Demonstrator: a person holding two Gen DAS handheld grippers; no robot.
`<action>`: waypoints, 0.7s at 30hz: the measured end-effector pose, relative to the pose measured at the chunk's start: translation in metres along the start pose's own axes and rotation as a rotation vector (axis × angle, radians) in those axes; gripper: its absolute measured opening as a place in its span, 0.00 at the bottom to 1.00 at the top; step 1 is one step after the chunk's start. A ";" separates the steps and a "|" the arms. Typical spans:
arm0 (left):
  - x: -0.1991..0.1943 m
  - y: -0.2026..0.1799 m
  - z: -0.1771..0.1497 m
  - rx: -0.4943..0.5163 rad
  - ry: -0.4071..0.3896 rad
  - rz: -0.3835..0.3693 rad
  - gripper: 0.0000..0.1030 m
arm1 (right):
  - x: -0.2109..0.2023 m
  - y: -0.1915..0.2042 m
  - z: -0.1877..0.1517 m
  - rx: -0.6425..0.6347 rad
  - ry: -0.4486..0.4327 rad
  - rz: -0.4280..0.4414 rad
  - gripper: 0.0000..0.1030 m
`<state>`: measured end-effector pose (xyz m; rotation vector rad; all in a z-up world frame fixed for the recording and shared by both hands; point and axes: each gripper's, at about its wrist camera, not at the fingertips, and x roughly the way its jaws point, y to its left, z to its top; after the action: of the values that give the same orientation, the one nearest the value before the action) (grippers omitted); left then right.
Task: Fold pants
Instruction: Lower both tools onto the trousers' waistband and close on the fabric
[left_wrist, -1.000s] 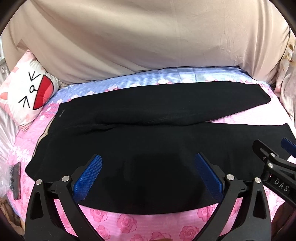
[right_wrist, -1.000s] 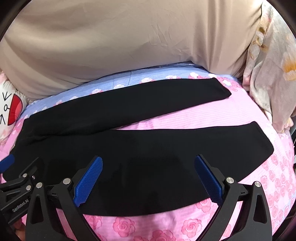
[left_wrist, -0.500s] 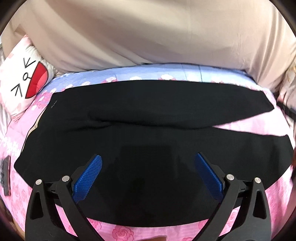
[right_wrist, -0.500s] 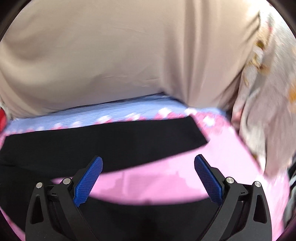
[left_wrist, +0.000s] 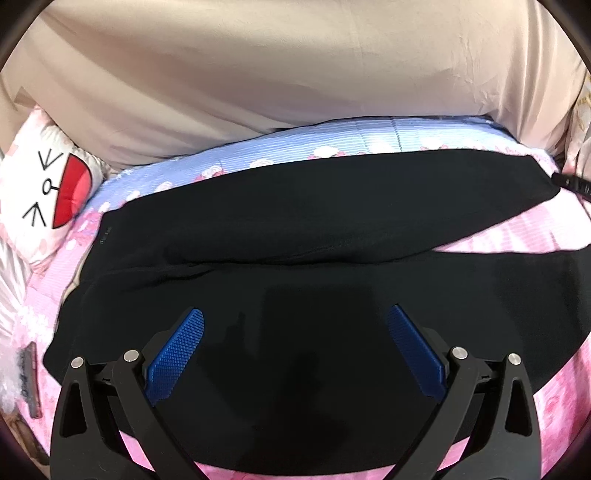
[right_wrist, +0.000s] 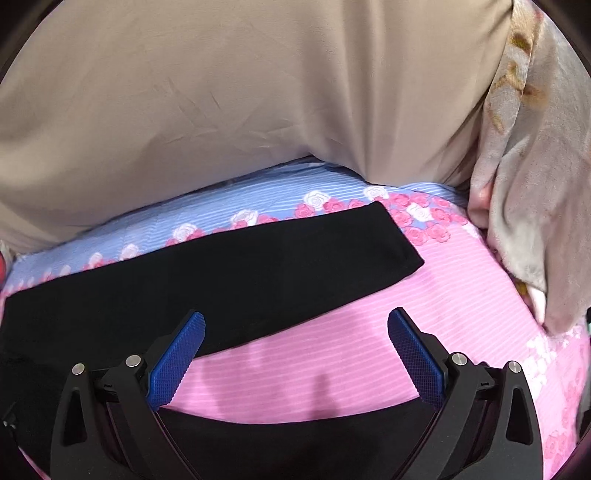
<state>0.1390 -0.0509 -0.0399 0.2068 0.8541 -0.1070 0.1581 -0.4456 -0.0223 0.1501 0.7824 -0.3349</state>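
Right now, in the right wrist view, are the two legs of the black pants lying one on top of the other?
No: the far leg and the near leg lie apart, with a strip of pink striped bedsheet showing between them.

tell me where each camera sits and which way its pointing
Left wrist: sits on the left gripper, looking forward and down over the waist end of the black pants; its own blue-padded fingers show, spread open.
Right wrist: sits on the right gripper, aimed over the leg ends; its open fingers show.
Shared: the pants, pink sheet, beige cover.
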 end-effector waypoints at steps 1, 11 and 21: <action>0.001 0.000 0.002 -0.010 -0.003 -0.008 0.95 | 0.002 0.000 0.002 -0.013 -0.001 -0.028 0.95; 0.034 0.036 0.036 -0.012 -0.005 0.012 0.95 | 0.074 -0.075 0.054 0.035 0.039 -0.061 0.95; 0.124 0.231 0.106 -0.337 0.092 0.131 0.95 | 0.162 -0.096 0.096 0.026 0.171 0.009 0.93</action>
<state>0.3387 0.1491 -0.0348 -0.0499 0.9337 0.1699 0.2956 -0.5991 -0.0712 0.2093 0.9466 -0.3264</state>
